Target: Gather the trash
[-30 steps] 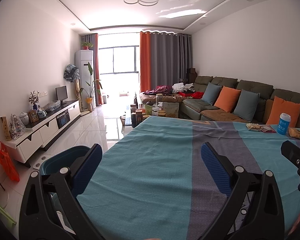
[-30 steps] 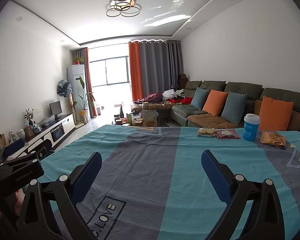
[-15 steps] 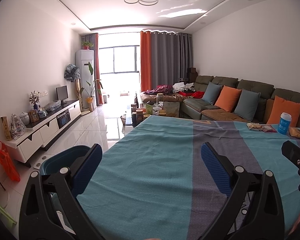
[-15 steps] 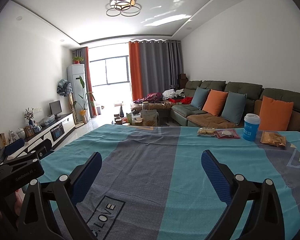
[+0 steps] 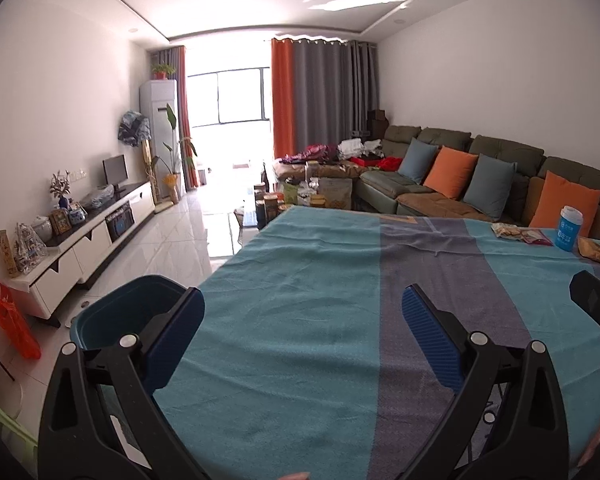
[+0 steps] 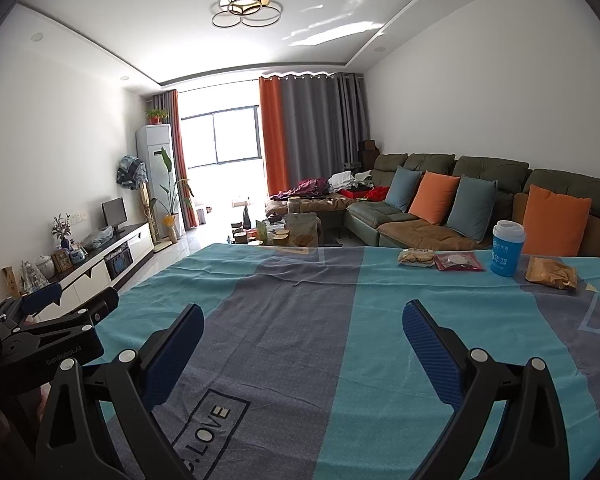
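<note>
Both grippers hover above a table draped in a teal and grey striped cloth [image 6: 300, 320], and both hold nothing.

The right gripper [image 6: 303, 332] has its blue-padded fingers spread wide over the grey band of the cloth. The trash lies at the far edge of the table, at about one to two o'clock from it and well apart. From left to right there is a pale biscuit packet [image 6: 416, 257], touching a flat red wrapper [image 6: 459, 261], then a blue cup with a white lid [image 6: 507, 253] standing upright just beside the wrapper, then a crumpled orange-brown snack bag [image 6: 551, 272] near the cup. None of them touches the gripper.

The left gripper [image 5: 303, 326] is likewise spread wide, over the teal part of the cloth near the table's left edge. From its camera the same cluster sits at about two o'clock, far off: the biscuit packet [image 5: 507, 230], red wrapper [image 5: 536, 237], blue cup [image 5: 569, 227] and snack bag [image 5: 592, 249]. A dark teal bin [image 5: 120, 316] stands on the floor beside the table at about nine o'clock, partly hidden behind the gripper's left finger; its opening faces up, but what it contains cannot be made out.

Beyond the table runs a green sofa [image 6: 484, 184] with orange and blue cushions.
</note>
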Motion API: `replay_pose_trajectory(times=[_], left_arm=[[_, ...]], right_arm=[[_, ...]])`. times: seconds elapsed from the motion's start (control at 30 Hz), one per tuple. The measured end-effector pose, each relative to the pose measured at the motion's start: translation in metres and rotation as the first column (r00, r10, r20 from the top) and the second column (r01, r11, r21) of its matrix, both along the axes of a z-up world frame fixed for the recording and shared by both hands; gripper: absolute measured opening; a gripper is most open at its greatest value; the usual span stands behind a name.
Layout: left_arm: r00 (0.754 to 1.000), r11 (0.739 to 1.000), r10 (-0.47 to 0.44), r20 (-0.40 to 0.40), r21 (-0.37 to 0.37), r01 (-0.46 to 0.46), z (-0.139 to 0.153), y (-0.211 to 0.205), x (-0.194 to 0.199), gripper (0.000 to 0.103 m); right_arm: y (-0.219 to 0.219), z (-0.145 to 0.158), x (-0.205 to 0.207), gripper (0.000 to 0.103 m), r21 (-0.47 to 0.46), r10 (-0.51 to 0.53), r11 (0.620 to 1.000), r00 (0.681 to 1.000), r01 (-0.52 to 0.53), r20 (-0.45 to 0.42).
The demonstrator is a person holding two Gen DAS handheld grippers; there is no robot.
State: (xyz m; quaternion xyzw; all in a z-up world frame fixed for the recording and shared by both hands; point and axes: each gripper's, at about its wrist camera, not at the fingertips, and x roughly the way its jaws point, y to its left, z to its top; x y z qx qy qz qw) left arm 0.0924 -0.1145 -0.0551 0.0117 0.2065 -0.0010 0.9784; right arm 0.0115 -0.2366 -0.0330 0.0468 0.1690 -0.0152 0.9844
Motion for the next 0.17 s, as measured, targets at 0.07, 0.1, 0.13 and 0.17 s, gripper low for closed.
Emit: replay_pose_trajectory(times=[0.07, 0.1, 0.13, 0.17], left_arm=[[0.997, 1.000, -0.029, -0.076, -0.004, 0.029, -0.003, -0.002, 0.014, 0.097], [0.993, 0.999, -0.045, -0.109, -0.011, 0.044, -0.005, -0.004, 0.021, 0.097], [0.988, 0.999, -0.054, -0.145, -0.014, 0.053, -0.007, -0.006, 0.030, 0.097], [0.981, 0.998, -0.063, -0.185, -0.012, 0.062, -0.010, -0.008, 0.040, 0.097]], right_arm=[[-0.005, 0.000, 0.004, 0.096, 0.012, 0.001, 1.000, 1.000, -0.001, -0.021], [-0.008, 0.001, 0.007, 0.096, 0.017, 0.000, 1.000, 0.999, 0.000, -0.036], [-0.011, 0.000, 0.011, 0.096, 0.021, -0.004, 1.000, 0.998, 0.005, -0.057], [-0.015, 0.000, 0.016, 0.096, 0.019, -0.013, 1.000, 0.996, 0.015, -0.085]])
